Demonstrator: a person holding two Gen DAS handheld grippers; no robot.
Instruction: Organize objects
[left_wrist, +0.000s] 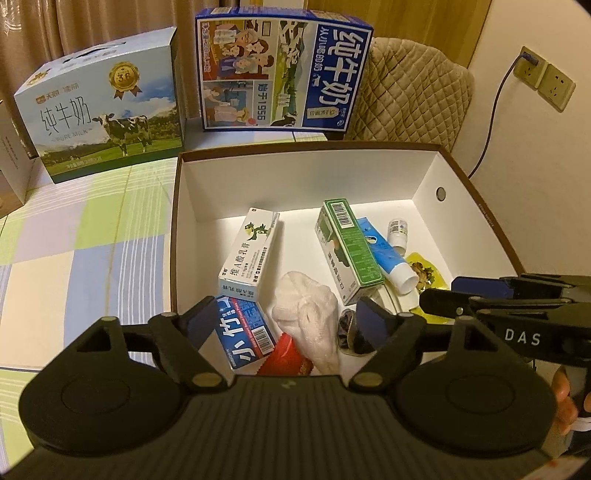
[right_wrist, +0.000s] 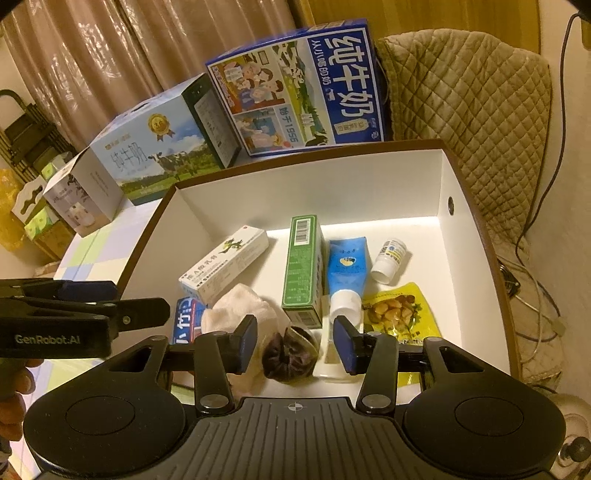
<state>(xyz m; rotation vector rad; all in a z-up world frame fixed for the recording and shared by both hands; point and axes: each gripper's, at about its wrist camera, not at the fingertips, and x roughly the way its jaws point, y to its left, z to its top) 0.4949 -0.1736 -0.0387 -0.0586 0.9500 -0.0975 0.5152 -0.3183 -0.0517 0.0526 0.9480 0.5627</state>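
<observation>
My left hand-held gripper (left_wrist: 284, 325) hangs wide apart and empty over the soft white cloth (left_wrist: 308, 314) in the box (left_wrist: 295, 173), and my right hand-held gripper (right_wrist: 295, 339) is partly apart around nothing, just above a dark crinkly pouch (right_wrist: 288, 354). The cloth is floppy and the pouch is slick. If I squeeze now, either could slip or bunch up, or I could bump the stiff green carton (right_wrist: 301, 273) and roll the round bottle (right_wrist: 389, 258).

Two milk cartons (left_wrist: 99, 118) stand behind the box (left_wrist: 306, 173) holding a tube (left_wrist: 384, 254).
</observation>
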